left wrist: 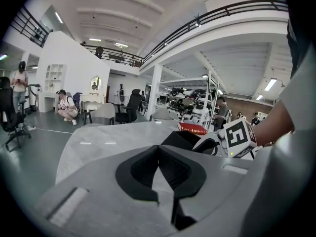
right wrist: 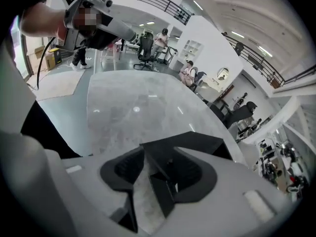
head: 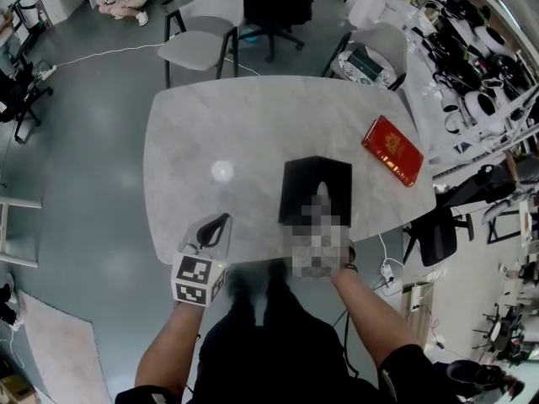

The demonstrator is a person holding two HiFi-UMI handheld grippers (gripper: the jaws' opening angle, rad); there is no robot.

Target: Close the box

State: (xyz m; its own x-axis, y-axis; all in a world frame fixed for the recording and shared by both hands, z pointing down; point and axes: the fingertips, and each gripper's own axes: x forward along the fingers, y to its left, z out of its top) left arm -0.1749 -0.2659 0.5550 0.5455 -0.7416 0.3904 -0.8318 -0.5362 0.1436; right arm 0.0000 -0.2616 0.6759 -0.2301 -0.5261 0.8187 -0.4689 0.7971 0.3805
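Count: 1 marble table, 1 black box, 1 red book at centre right, 2 grey chairs at top, 2 grippers: left gripper, right gripper.

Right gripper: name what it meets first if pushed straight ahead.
The black box, almost certainly: its near edge already sits between the open tongs of the right gripper, with marble table beyond.

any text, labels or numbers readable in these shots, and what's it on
No legible words or numbers anywhere.
Red book: gold print on the cover, too small to read.
Marker cube on the left claw: black-and-white square pattern, no letters.
Black box: no print visible.
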